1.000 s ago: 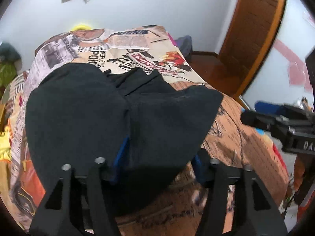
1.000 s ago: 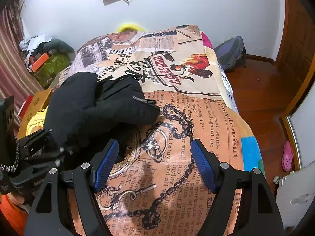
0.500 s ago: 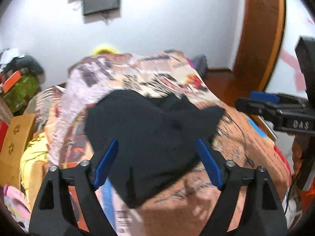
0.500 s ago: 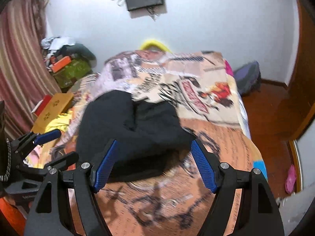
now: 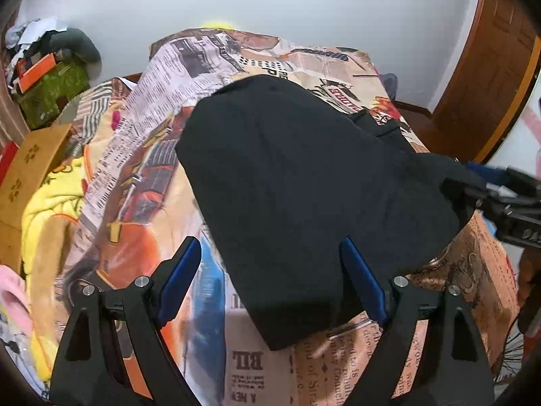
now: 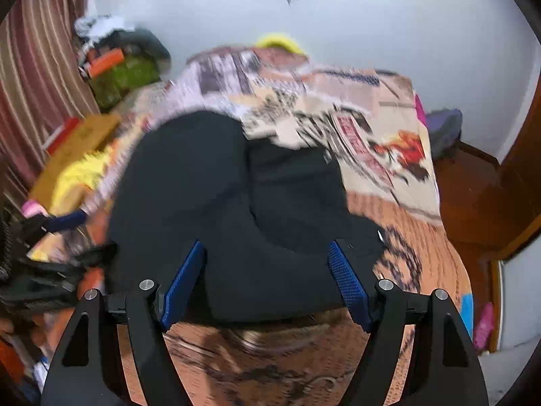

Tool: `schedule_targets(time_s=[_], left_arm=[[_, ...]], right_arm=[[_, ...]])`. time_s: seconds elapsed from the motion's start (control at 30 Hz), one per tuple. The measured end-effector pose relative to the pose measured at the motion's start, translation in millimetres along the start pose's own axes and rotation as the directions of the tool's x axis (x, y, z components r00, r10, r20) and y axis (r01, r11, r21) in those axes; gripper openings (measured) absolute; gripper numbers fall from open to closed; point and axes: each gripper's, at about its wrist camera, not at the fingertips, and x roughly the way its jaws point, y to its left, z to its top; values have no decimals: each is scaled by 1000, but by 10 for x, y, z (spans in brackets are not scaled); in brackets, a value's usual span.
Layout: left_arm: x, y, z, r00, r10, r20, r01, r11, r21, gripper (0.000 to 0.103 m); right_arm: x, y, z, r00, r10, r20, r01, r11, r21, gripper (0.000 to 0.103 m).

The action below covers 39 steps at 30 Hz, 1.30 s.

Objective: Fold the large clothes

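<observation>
A black garment [image 5: 304, 186] lies folded into a thick bundle on the bed [image 5: 253, 355], which has a newspaper-print cover. My left gripper [image 5: 268, 250] hangs open above the garment's near left corner, pads clear of the cloth. The right gripper [image 5: 507, 196] shows at the right edge of this view, beside the garment's right corner. In the blurred right wrist view the right gripper [image 6: 266, 247] is open over the near edge of the garment [image 6: 219, 203], with nothing pinched. The left gripper [image 6: 50, 237] appears at the left of that view.
A yellow cloth [image 5: 50, 203] and a cardboard box [image 5: 30, 159] lie left of the bed. A green box [image 5: 50, 91] with clutter sits by the wall. A wooden door [image 5: 490, 67] stands at the right, a bag [image 6: 443, 128] lies on the floor, and a striped curtain [image 6: 33, 67] hangs at the left.
My left gripper let go of the black cloth, opened wide and drew back to the left. The right gripper stayed open and shifted left over the garment's near edge.
</observation>
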Motion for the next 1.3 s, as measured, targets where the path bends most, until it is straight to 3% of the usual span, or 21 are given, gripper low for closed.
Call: schedule_targets(time_s=[0.3, 0.53, 0.7, 0.83, 0.97, 1.13, 1.3], left_arm=[[71, 57, -108, 999, -37, -31, 35, 998, -59, 91], [-179, 221, 0, 997, 74, 18, -74, 997, -33, 90], [-99, 470, 63, 1000, -18, -20, 15, 990, -143, 90], [186, 594, 23, 979, -183, -92, 155, 954, -255, 91], [399, 738, -5, 937, -340, -74, 286, 873, -395, 92], [619, 756, 45, 925, -374, -68, 305, 836, -455, 102], [859, 735, 145, 896, -438, -68, 349, 792, -500, 103]], right_arm=[[-91, -195, -244, 999, 7, -44, -4, 998, 65, 73], [-431, -383, -141, 999, 25, 22, -27, 995, 97, 73], [-391, -616, -90, 998, 60, 29, -64, 983, 171, 73], [-77, -833, -118, 990, 137, -46, -120, 956, 266, 73], [165, -925, -163, 965, 250, -79, -210, 916, 341, 73], [446, -948, -91, 922, 375, -93, -312, 864, 395, 73], [584, -836, 26, 920, 379, -103, -322, 878, 354, 73]])
